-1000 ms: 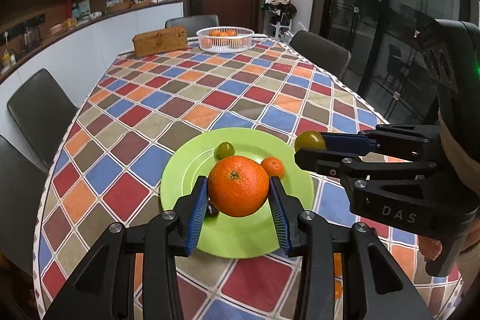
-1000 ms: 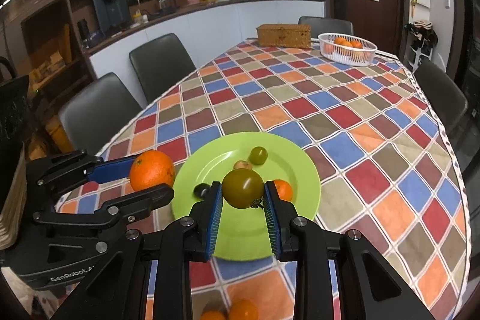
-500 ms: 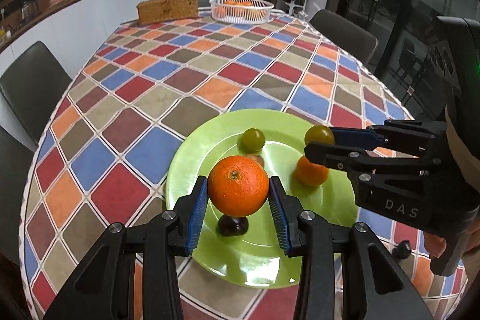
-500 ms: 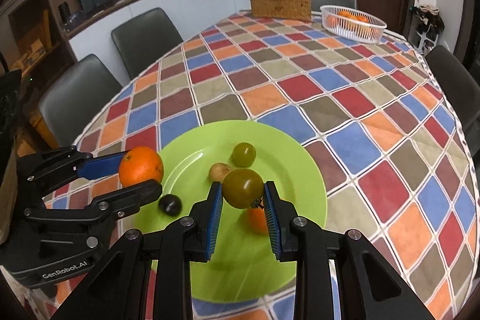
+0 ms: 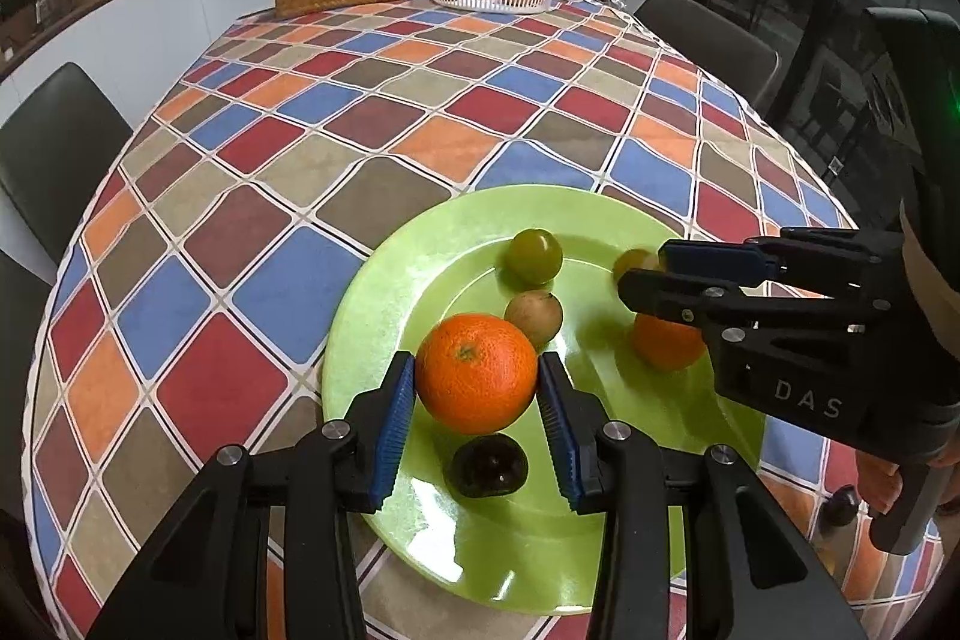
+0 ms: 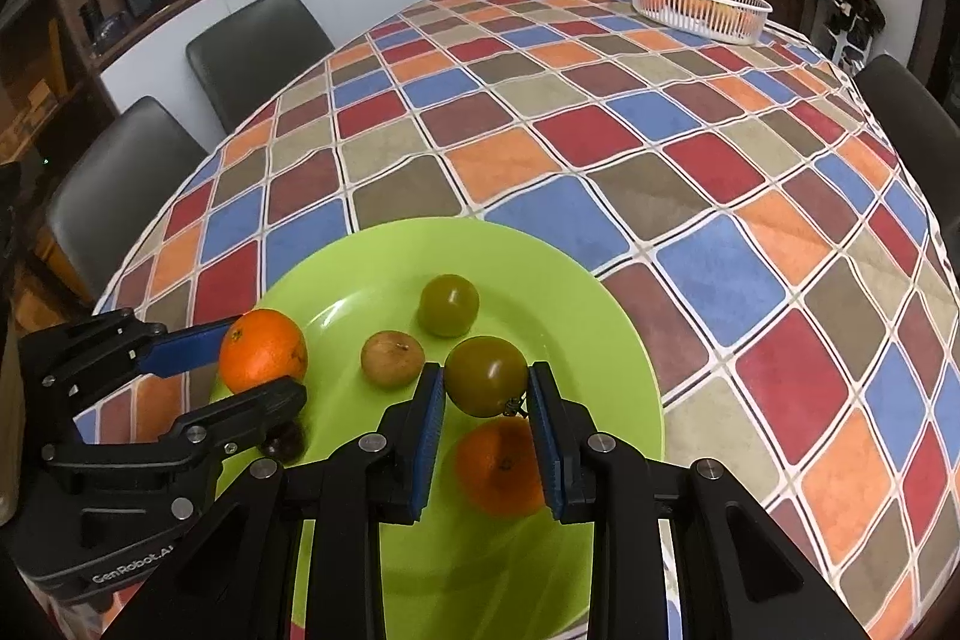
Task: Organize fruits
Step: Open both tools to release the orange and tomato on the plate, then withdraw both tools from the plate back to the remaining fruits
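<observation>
The orange [image 5: 477, 373] sits between the blue pads of the left gripper [image 5: 477, 400], low over the near side of the green plate [image 5: 372, 316]; its jaws are opening, though the pads appear to touch the peel on both sides. The right gripper [image 6: 486, 412] is clamped on a green tomato [image 6: 486, 384], held above a small orange [image 6: 501, 466] lying on the plate. Another green tomato [image 6: 448, 305], a brown fruit [image 6: 393, 358] and a dark fruit [image 5: 489, 465] also lie there.

I judge the step to be setting both fruits down. The orange should go down on bare plate beside the dark fruit, not on top of it, and be let go low so it does not roll. The tomato needs shifting sideways off the small orange before release.
</observation>
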`<act>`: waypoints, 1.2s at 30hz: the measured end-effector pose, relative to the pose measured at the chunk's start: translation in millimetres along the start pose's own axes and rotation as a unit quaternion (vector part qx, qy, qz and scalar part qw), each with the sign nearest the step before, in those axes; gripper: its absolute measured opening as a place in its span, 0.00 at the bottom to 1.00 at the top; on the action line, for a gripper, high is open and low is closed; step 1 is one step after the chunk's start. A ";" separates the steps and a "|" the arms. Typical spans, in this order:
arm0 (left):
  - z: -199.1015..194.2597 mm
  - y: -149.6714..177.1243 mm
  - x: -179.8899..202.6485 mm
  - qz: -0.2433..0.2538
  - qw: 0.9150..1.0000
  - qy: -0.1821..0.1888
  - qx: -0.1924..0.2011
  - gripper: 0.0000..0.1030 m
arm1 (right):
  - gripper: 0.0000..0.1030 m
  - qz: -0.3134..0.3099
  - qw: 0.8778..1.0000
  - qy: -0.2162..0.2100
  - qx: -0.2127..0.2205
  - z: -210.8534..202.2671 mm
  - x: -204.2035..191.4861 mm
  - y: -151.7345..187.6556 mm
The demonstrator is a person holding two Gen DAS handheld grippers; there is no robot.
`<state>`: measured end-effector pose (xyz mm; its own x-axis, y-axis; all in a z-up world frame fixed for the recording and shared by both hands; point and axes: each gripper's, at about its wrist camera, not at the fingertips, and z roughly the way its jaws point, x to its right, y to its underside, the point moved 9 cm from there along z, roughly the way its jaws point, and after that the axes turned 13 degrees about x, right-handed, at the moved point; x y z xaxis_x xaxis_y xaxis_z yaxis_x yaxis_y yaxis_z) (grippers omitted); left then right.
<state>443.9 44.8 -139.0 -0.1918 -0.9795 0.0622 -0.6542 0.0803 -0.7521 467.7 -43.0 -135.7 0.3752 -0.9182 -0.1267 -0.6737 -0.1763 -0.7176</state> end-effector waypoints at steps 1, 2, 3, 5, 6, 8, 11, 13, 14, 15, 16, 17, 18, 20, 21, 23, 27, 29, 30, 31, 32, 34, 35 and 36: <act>-0.3 -1.1 0.1 0.003 1.000 -0.003 0.003 0.43 | 0.30 0.000 1.000 0.000 0.001 -0.7 -0.1 0.1; -1.9 -2.2 0.3 0.005 1.000 -0.005 0.006 0.44 | 0.30 -0.001 1.000 -0.001 0.001 -1.5 -0.3 0.4; -2.9 -2.9 0.5 0.005 1.000 -0.005 0.007 0.45 | 0.31 -0.001 1.000 0.001 0.003 -3.1 0.0 0.6; -6.3 -4.2 0.2 0.004 1.000 -0.007 0.011 0.45 | 0.34 -0.003 1.000 0.004 0.007 -5.7 0.8 0.4; -9.7 -4.7 0.4 0.003 1.000 -0.009 0.013 0.45 | 0.34 -0.003 1.000 0.005 0.010 -9.1 1.3 0.5; -15.1 -6.1 0.2 0.001 1.000 -0.014 0.015 0.45 | 0.34 -0.001 1.000 0.001 0.013 -14.4 1.0 0.6; -24.5 -8.1 2.7 -0.002 1.000 -0.016 0.020 0.46 | 0.34 -0.004 1.000 0.000 0.021 -27.3 -0.6 0.8; -33.9 -10.9 5.3 0.001 0.999 -0.020 0.029 0.46 | 0.34 -0.007 1.000 -0.003 0.027 -37.4 -2.4 1.0; -40.6 -12.2 7.0 0.003 0.999 -0.025 0.033 0.46 | 0.34 -0.008 1.000 -0.002 0.028 -41.2 -2.6 1.1; -44.9 -13.1 8.4 0.004 0.999 -0.027 0.036 0.46 | 0.35 -0.009 0.999 -0.001 0.034 -48.8 -3.7 1.1; -49.7 -13.9 10.2 0.005 0.999 -0.027 0.039 0.46 | 0.35 -0.010 0.999 -0.004 0.037 -53.6 -4.6 1.0; -57.4 -14.9 14.1 0.007 0.999 -0.025 0.044 0.46 | 0.35 -0.011 0.999 -0.006 0.042 -60.5 -6.1 1.2; -63.4 -15.5 16.9 0.010 0.998 -0.026 0.047 0.46 | 0.35 -0.011 0.999 -0.007 0.046 -66.4 -6.7 1.1; -74.4 -15.9 22.8 0.017 0.998 -0.027 0.054 0.46 | 0.35 -0.011 0.999 -0.010 0.053 -76.7 -8.7 1.7; -81.7 -16.1 26.9 0.022 0.998 -0.027 0.059 0.47 | 0.34 -0.014 0.998 -0.013 0.058 -85.4 -10.9 2.5; -95.7 -16.2 34.4 0.029 0.997 -0.028 0.069 0.48 | 0.35 -0.017 0.998 -0.015 0.065 -96.8 -13.6 3.7; -120.6 -15.5 49.5 0.039 0.995 -0.021 0.093 0.50 | 0.35 -0.024 0.996 -0.021 0.086 -127.8 -19.0 8.8; -134.8 -12.4 57.7 0.050 0.993 -0.023 0.105 0.51 | 0.34 -0.025 0.995 -0.022 0.093 -139.6 -20.6 12.1; -140.3 -10.9 61.6 0.053 0.992 -0.021 0.109 0.51 | 0.34 -0.024 0.995 -0.022 0.097 -146.4 -20.6 14.2; -144.4 -9.3 65.0 0.055 0.992 -0.021 0.111 0.52 | 0.34 -0.022 0.994 -0.023 0.102 -153.6 -20.7 16.8; -151.0 -7.3 69.5 0.056 0.991 -0.020 0.116 0.52 | 0.35 -0.020 0.994 -0.025 0.104 -158.7 -20.7 18.9; -159.8 -4.7 74.8 0.056 0.991 -0.021 0.121 0.53 | 0.35 -0.014 0.993 -0.027 0.111 -171.5 -19.7 24.1; -164.5 -3.5 78.1 0.056 0.990 -0.022 0.126 0.54 | 0.35 -0.013 0.993 -0.027 0.113 -175.9 -19.3 25.8; -169.6 -2.0 81.9 0.058 0.990 -0.023 0.130 0.56 | 0.35 -0.013 0.993 -0.026 0.117 -181.2 -18.6 27.8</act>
<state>305.4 -4.2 -21.2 -0.2170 -0.9743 -0.0600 -0.4190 0.1485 -0.8958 326.7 -95.0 -29.2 0.4262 -0.8941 -0.1375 -0.5002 -0.1063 -0.8594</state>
